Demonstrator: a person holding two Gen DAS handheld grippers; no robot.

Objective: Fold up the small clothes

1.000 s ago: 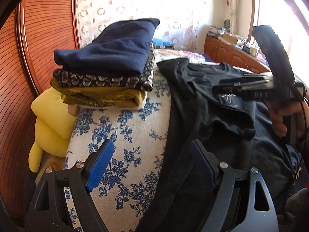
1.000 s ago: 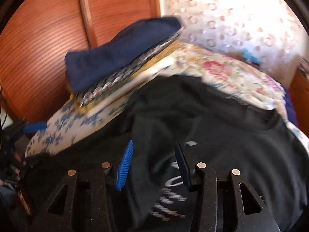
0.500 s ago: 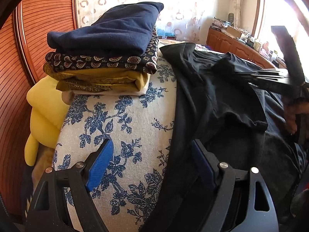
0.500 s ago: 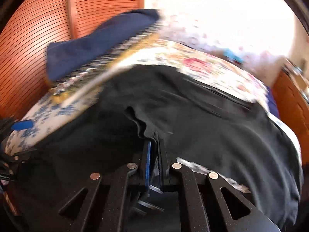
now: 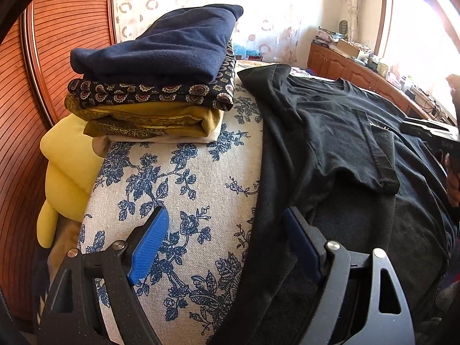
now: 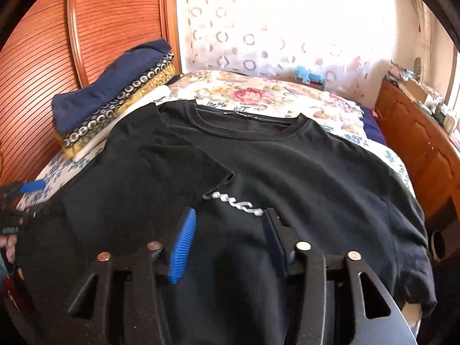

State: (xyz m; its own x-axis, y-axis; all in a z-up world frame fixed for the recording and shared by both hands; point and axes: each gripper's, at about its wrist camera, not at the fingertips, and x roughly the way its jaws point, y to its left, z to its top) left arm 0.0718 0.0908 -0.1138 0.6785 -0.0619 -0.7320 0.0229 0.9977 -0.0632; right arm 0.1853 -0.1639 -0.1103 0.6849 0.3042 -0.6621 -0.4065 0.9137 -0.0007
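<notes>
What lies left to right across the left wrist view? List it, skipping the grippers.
Wooden slatted panel → yellow cushion → stack of folded clothes → blue floral bedcover → black T-shirt → wooden cabinet.

Blue-floral bedcover [image 5: 172, 178] underneath; yellow pillow [image 5: 66, 166] wedged against slatted wooden headboard [image 5: 37, 86] at left; rose-patterned quilt [image 6: 258, 92] farther back; sheer ring-printed curtain [image 6: 273, 28] behind; cluttered wooden cabinet [image 6: 417, 132] along right wall; bright window [image 5: 417, 23] above.
</notes>
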